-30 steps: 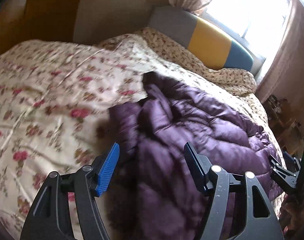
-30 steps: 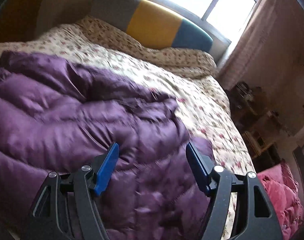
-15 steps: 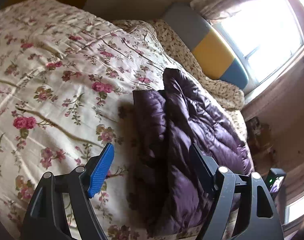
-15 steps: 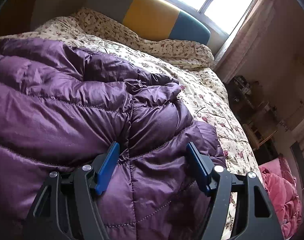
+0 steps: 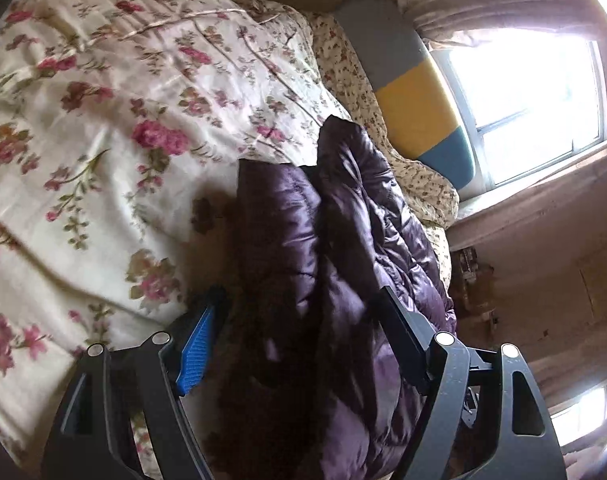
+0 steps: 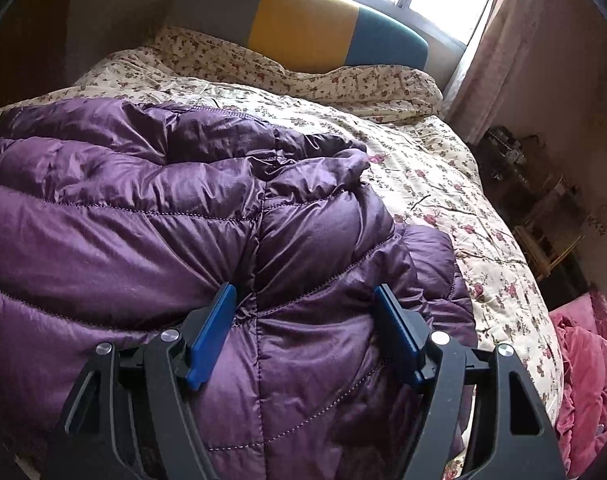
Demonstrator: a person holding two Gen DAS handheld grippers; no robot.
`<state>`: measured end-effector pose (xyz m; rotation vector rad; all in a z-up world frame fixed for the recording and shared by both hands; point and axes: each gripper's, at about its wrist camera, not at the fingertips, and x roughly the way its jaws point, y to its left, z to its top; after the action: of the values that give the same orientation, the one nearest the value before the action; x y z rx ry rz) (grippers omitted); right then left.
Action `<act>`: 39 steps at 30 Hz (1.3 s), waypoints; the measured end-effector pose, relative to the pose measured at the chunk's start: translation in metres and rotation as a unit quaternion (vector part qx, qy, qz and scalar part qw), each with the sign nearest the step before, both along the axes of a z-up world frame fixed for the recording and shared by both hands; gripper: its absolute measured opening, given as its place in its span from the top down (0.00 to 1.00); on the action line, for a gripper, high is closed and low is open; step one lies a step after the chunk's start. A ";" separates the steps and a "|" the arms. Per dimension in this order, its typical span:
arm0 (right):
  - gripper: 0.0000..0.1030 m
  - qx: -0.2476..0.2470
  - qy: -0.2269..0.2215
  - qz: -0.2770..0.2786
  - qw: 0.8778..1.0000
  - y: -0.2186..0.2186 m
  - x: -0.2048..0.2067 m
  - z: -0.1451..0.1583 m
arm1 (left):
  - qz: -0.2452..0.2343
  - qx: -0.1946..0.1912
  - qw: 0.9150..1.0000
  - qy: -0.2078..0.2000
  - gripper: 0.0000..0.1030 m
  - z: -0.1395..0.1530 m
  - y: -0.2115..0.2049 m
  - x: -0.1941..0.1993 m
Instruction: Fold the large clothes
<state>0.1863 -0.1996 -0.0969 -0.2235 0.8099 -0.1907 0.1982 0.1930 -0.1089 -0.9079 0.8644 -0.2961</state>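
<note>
Rolled and lowered since a second earlier, the left hand-held gripper (image 5: 299,344) was held wide over the puffy, slippery purple jacket (image 6: 175,216), best gripped at its hem, bunched on the bed (image 6: 443,184).

No lettering, label, brand, number or sign can be read in either view; the patterned bedding carries only printed flowers; nothing else shows any legible mark.
</note>
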 end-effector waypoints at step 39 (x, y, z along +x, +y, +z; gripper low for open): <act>0.80 0.040 0.061 0.116 0.991 0.083 0.004 -0.025 | -0.095 0.026 0.990 -0.100 0.84 0.126 -0.090 -0.011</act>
<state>0.1900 -0.1168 -0.1216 -0.2537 0.9039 0.0758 0.1873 0.1027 0.0166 -0.7355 0.7695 -0.5188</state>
